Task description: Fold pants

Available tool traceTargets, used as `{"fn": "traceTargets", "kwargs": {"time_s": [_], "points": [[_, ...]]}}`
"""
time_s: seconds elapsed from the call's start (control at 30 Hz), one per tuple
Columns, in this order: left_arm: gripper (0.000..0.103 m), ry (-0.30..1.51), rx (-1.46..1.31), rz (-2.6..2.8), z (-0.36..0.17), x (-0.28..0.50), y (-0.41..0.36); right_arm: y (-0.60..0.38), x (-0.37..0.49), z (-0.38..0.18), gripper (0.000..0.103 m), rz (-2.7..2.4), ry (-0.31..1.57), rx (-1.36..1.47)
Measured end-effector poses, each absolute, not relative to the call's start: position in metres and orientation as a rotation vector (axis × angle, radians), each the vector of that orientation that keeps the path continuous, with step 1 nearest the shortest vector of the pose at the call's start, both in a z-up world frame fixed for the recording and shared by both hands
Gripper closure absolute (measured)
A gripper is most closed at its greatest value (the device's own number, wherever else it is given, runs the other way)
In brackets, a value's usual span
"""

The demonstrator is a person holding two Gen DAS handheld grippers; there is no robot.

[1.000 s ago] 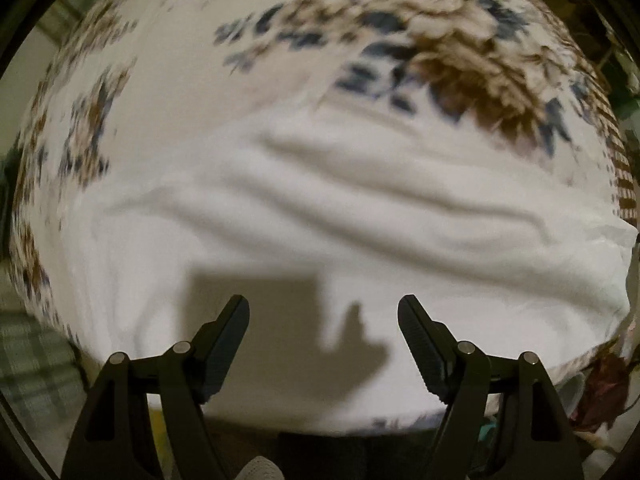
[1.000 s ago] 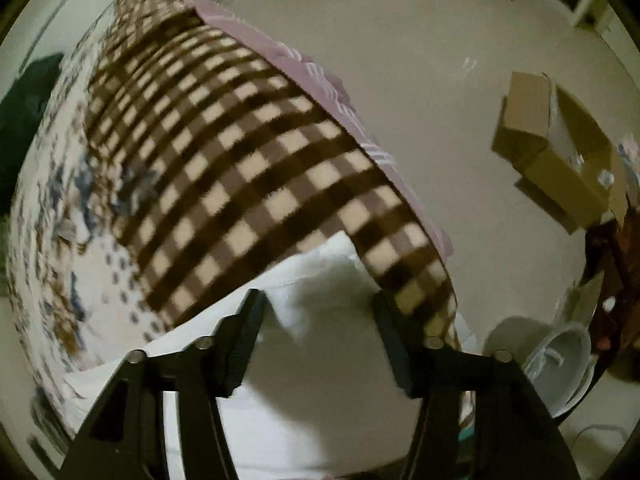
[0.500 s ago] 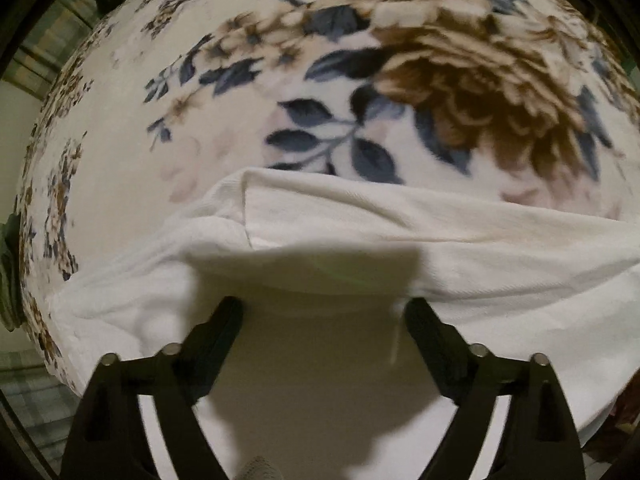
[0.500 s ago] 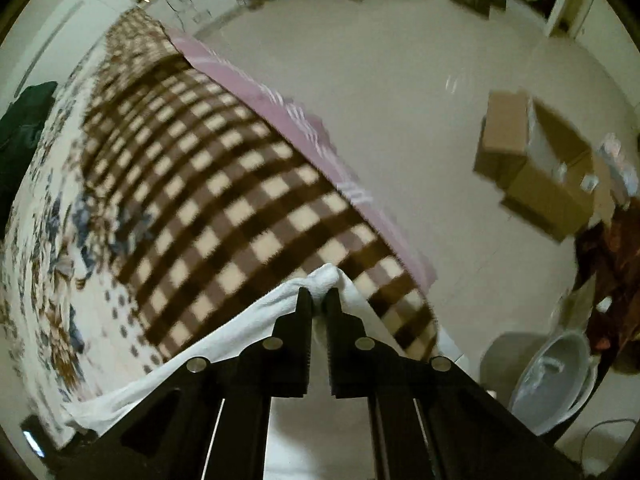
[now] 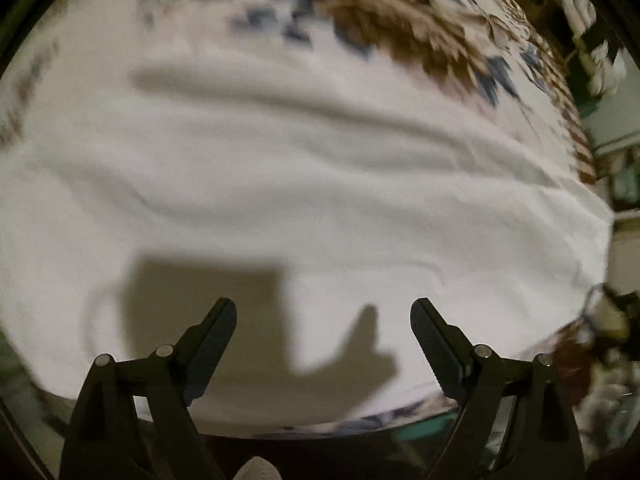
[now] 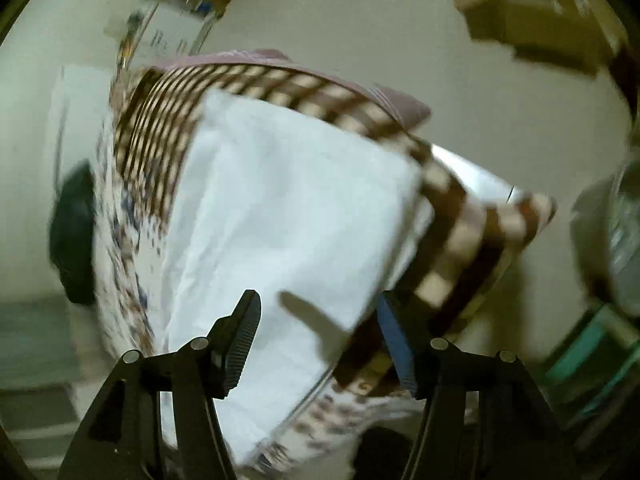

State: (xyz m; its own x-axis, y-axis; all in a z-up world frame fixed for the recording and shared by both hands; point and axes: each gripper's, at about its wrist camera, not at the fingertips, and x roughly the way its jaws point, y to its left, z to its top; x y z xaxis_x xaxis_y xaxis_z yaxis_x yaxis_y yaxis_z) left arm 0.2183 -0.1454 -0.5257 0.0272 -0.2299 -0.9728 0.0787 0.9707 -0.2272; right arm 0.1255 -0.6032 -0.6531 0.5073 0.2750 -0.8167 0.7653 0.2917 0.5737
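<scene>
The white pants [image 5: 304, 200] lie spread and rippled across the flowered blanket [image 5: 400, 28] on the bed. My left gripper [image 5: 323, 312] hangs open just above them, nothing between its fingers, and throws a shadow on the cloth. In the right wrist view the white pants [image 6: 288, 208] lie as a folded slab reaching onto the brown checked blanket [image 6: 460, 248]. My right gripper [image 6: 318, 306] is above their near corner with its jaws opening. The cloth lies below the gap and the pads do not press on it.
The bed's corner with the checked blanket overhangs the pale floor [image 6: 400, 40]. A cardboard box [image 6: 532, 12] stands on the floor beyond. A dark garment [image 6: 74, 236] lies at the bed's left side. Clutter [image 5: 600, 360] sits off the bed's right edge.
The right gripper, shut on a fold of the white cloth half a second ago, has let go, opened and swung sideways. The left gripper stayed open and sank back over the flat pants.
</scene>
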Motion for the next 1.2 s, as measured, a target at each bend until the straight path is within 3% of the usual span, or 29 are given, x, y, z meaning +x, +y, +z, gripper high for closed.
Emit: {"fn": "traceTargets", "kwargs": {"time_s": [0.07,0.13,0.2,0.37,0.4,0.43,0.5,0.6,0.7,0.9,1.2], "points": [[0.014,1.544,-0.142,-0.237,-0.543,0.212,-0.143,-0.6,0.115,-0.673,0.04,-0.423,0.931,1.345],[0.004,1.504,-0.104,-0.253,-0.545,0.205,-0.149,-0.6,0.109,-0.677,0.04,-0.399,0.789,1.385],[0.0,1.502,-0.078,-0.261,-0.549,0.21,-0.15,-0.605,0.109,-0.682,0.04,-0.336,0.699,1.421],[0.0,1.522,-0.035,-0.21,-0.559,0.227,-0.152,-0.612,0.126,-0.691,0.041,-0.224,0.622,1.418],[0.0,1.524,-0.014,-0.195,-0.56,0.228,-0.155,-0.614,0.129,-0.69,0.044,-0.218,0.623,1.405],[0.0,1.527,0.011,-0.177,-0.561,0.231,-0.157,-0.613,0.133,-0.689,0.056,-0.21,0.619,1.393],[0.0,1.515,0.03,-0.147,-0.562,0.237,-0.157,-0.607,0.137,-0.687,0.069,-0.218,0.62,1.36],[0.0,1.505,0.0,-0.116,-0.564,0.246,-0.151,-0.608,0.151,-0.689,0.069,-0.236,0.653,1.329],[0.0,1.502,-0.017,-0.101,-0.562,0.252,-0.145,-0.609,0.156,-0.682,0.093,-0.288,0.691,1.281],[0.0,1.5,-0.063,-0.112,-0.545,0.263,-0.127,-0.585,0.167,-0.611,0.095,-0.302,0.673,1.166],[0.0,1.38,-0.174,-0.111,-0.459,0.244,-0.033,-0.461,0.206,-0.482,0.095,-0.163,0.692,0.896]]}}
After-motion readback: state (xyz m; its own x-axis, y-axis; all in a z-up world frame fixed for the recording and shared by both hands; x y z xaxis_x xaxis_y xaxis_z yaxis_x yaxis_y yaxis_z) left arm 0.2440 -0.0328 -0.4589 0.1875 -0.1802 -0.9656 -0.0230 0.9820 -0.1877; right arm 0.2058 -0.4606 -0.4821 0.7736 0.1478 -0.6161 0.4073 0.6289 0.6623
